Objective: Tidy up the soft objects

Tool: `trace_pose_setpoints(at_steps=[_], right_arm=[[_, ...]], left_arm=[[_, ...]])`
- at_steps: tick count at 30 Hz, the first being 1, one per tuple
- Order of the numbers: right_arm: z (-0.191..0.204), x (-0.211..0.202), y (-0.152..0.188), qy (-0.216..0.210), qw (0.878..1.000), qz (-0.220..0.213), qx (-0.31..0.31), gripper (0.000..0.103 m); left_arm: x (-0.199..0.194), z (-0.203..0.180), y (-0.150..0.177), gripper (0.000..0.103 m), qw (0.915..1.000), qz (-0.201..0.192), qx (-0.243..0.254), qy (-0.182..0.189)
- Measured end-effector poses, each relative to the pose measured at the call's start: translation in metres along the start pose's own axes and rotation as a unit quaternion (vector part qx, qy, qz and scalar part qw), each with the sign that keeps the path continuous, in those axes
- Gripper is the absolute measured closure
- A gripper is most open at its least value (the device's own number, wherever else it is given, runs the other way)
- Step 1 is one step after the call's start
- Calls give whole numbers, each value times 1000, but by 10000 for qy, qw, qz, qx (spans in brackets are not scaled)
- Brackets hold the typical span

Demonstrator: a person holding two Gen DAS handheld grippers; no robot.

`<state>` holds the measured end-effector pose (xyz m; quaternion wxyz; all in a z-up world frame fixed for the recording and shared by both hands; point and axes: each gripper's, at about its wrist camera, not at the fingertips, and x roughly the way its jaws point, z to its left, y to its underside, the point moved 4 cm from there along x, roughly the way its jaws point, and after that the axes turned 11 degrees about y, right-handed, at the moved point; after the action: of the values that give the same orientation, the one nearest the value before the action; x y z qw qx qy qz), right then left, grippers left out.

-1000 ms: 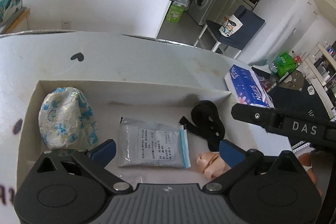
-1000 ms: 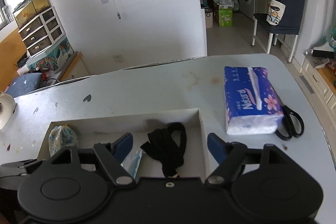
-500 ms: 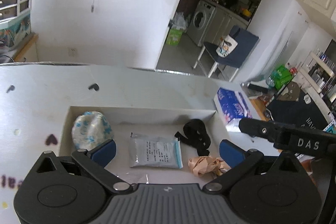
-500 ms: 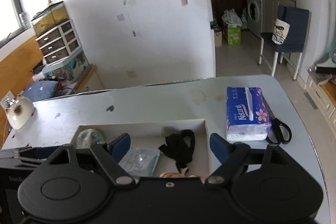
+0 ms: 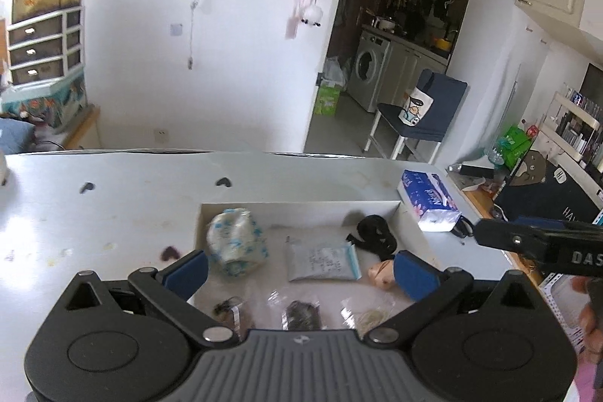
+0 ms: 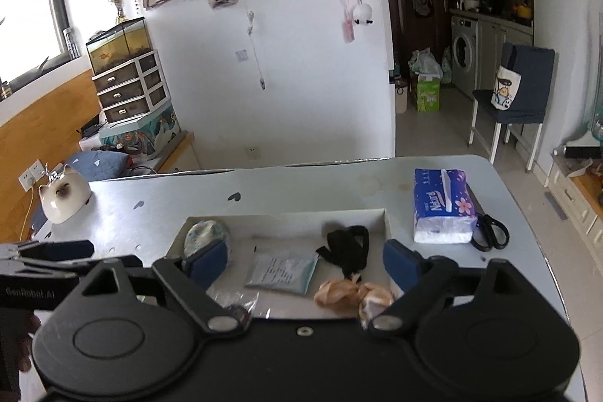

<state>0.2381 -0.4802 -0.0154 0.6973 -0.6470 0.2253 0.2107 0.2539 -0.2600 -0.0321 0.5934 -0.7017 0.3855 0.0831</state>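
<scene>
Above the shallow white cardboard tray (image 6: 387,225) on the pale grey table (image 6: 301,183), the left gripper (image 5: 299,264) and right gripper (image 6: 305,260) both hang with jaws spread wide and nothing between them. Inside the tray lie a blue-flowered white cloth bundle (image 5: 235,242), a flat grey-and-blue sealed pouch (image 5: 322,262), a tangled black strap (image 6: 348,245) and a crumpled peach fabric wad (image 6: 352,292). Judging by how closely strap and wad sit, a pinch at either could snag both, or drag the light tray.
</scene>
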Motion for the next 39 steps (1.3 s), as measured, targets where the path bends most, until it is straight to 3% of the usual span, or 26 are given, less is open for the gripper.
trace_pose_setpoints(at_steps=[21,39], right_arm=[[47,-135,100,550,9973,-487,98,0],[75,-189,141,639,9952,-745,34,0]], left_arm=[[-125,8,82,0,9985,-284,473,-64],[-192,19,127,0,9971,-502,541,-166]])
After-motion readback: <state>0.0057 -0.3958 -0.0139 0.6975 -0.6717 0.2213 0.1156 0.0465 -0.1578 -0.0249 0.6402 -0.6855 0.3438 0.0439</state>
